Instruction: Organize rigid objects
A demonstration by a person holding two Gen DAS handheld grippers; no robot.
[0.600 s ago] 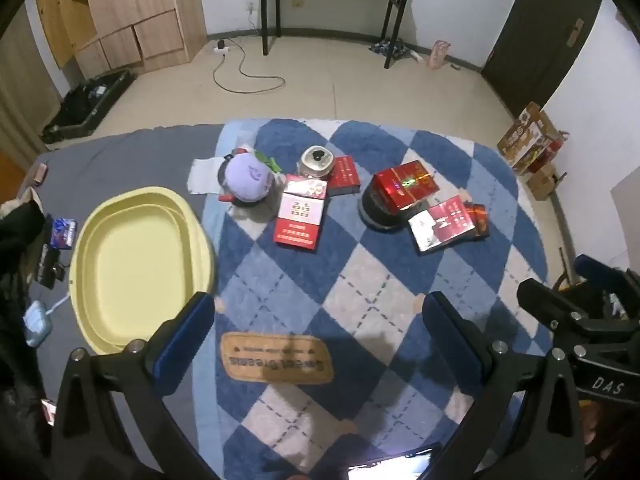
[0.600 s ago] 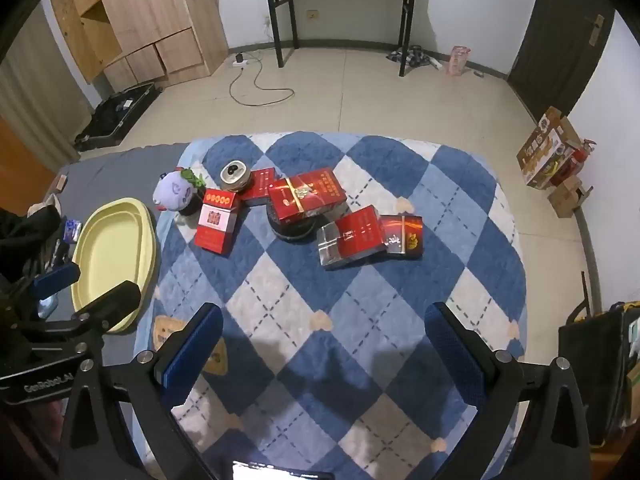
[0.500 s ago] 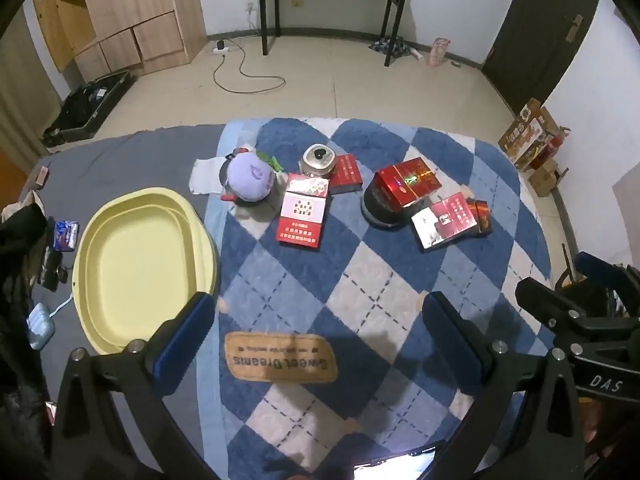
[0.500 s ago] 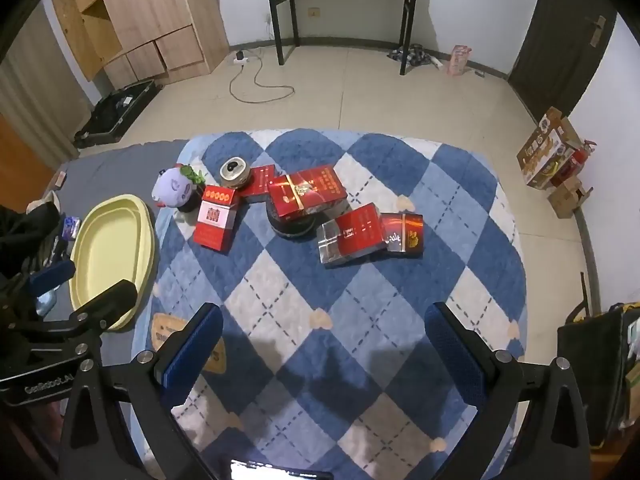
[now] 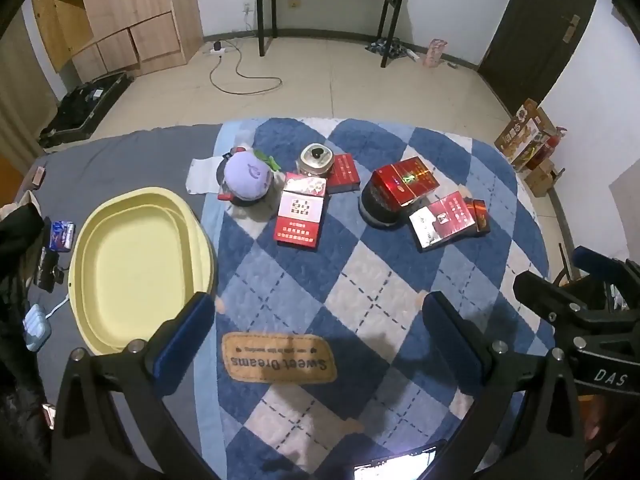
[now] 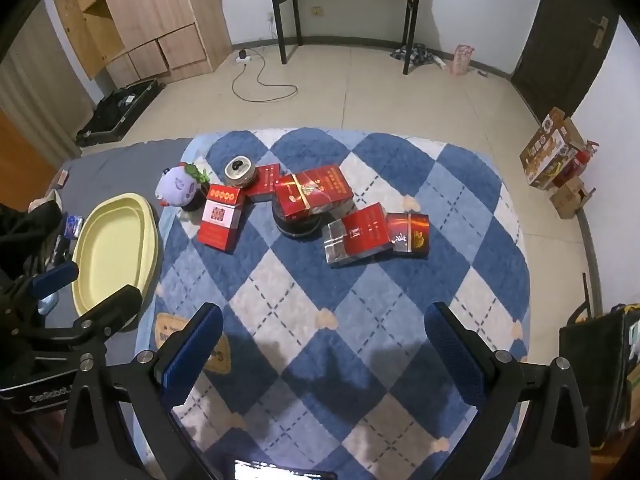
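Both grippers wide open and empty, nothing picked up yet

Nearest us, our left gripper (image 5: pixel 316 320) and right gripper (image 6: pixel 320 332) hover over the blue-and-white diamond-patterned quilt (image 6: pixel 360 300), holding nothing. At left sits the empty pale yellow oval plastic tub (image 5: pixel 136 264). Farther off, the red cardboard boxes are bunched up: the red-and-white flat box (image 5: pixel 299 216) leans on its neighbour, and the shiny red box (image 6: pixel 312 190) perches on a round black tin (image 6: pixel 296 224). We reckon grabbing one could topple another, or nudge the purple plush toy (image 5: pixel 248 178).
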